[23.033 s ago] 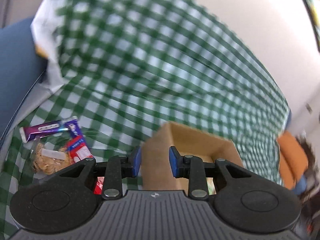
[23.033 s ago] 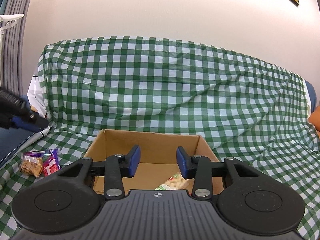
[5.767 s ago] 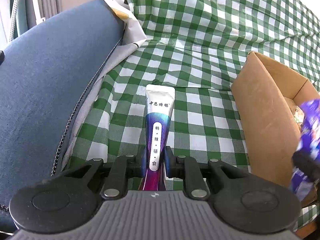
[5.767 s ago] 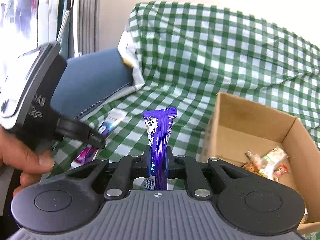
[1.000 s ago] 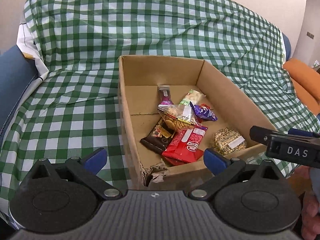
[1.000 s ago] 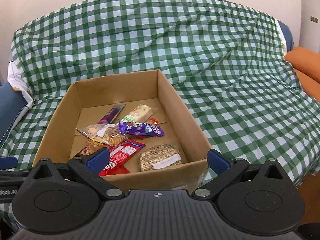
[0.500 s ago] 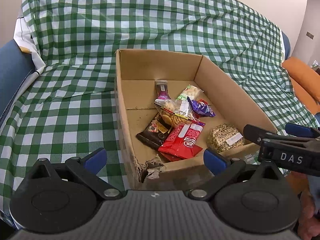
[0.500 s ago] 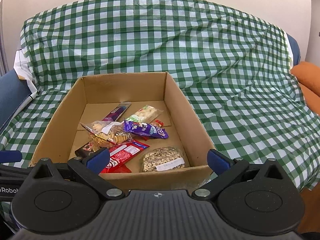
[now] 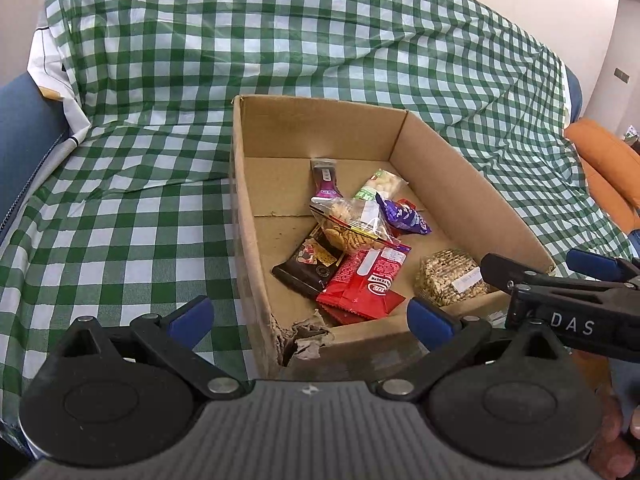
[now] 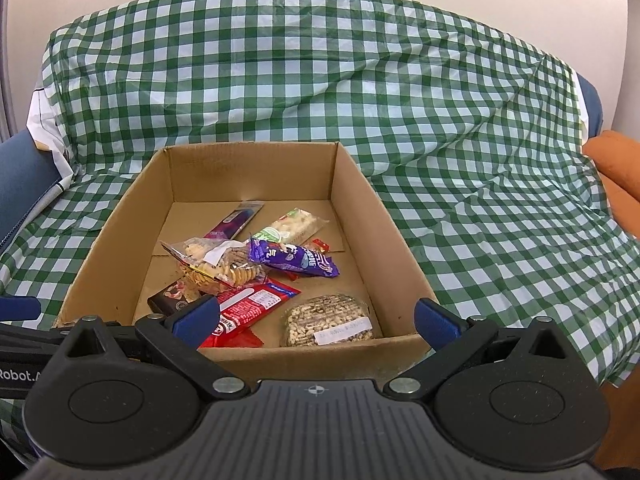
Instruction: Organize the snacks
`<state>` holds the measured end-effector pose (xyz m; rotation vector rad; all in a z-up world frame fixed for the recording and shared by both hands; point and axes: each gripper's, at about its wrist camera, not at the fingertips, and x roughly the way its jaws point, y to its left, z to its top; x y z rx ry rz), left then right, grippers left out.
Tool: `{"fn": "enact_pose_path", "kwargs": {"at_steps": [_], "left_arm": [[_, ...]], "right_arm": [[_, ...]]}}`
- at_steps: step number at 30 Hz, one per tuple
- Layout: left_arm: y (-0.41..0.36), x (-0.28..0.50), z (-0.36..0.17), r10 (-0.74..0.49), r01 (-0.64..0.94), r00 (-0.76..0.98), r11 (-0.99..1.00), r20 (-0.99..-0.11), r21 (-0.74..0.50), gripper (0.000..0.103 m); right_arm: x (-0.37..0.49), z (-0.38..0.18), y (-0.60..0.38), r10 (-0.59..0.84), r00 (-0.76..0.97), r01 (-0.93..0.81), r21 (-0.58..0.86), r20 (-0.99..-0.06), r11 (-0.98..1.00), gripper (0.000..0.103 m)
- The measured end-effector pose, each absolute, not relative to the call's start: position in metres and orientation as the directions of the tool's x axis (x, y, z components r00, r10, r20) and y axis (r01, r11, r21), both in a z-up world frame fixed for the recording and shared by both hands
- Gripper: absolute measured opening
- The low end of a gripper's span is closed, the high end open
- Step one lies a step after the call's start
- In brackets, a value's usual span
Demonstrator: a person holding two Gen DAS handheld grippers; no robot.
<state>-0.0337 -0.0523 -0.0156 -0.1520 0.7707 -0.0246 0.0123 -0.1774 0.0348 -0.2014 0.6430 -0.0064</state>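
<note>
An open cardboard box [image 9: 472, 200] [image 10: 384, 216] sits on a green-checked cloth. Inside lie several snacks: a red packet [image 9: 366, 280] [image 10: 248, 308], a clear cookie bag [image 9: 352, 228] [image 10: 216, 264], a purple bar [image 9: 404, 218] [image 10: 294, 262], a nut cake [image 9: 450, 276] [image 10: 330, 320], a dark bar [image 9: 308, 264], a purple tube [image 9: 326, 180] [image 10: 236, 220] and a green-white packet [image 10: 290, 224]. My left gripper [image 9: 308, 318] hangs open over the box's torn near corner. My right gripper [image 10: 316, 320] is open above the near wall, holding nothing; it also shows at the right of the left wrist view [image 9: 560, 268].
The checked cloth [image 9: 120, 208] [image 10: 500, 200] drapes a sofa seat and back. A blue cushion [image 9: 20, 132] lies at the left, an orange cushion [image 9: 608, 160] [image 10: 616, 160] at the right. A hand [image 9: 616, 444] grips the right tool.
Both grippers have pulled back and risen a little from the box. Earlier the left held the purple tube and the right the purple bar; both now lie in the box.
</note>
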Motion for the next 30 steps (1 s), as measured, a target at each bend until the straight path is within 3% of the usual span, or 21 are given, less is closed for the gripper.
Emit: {"fn": "enact_pose_path", "kwargs": {"at_steps": [30], "left_arm": [[-0.0563, -0.0348, -0.0167, -0.08, -0.032, 0.718, 0.988, -0.692, -0.148, 0.103]], "right_arm": [[0.0123, 0.0348, -0.1799, -0.071, 0.801, -0.055, -0.191, -0.595, 0.98, 0.102]]}}
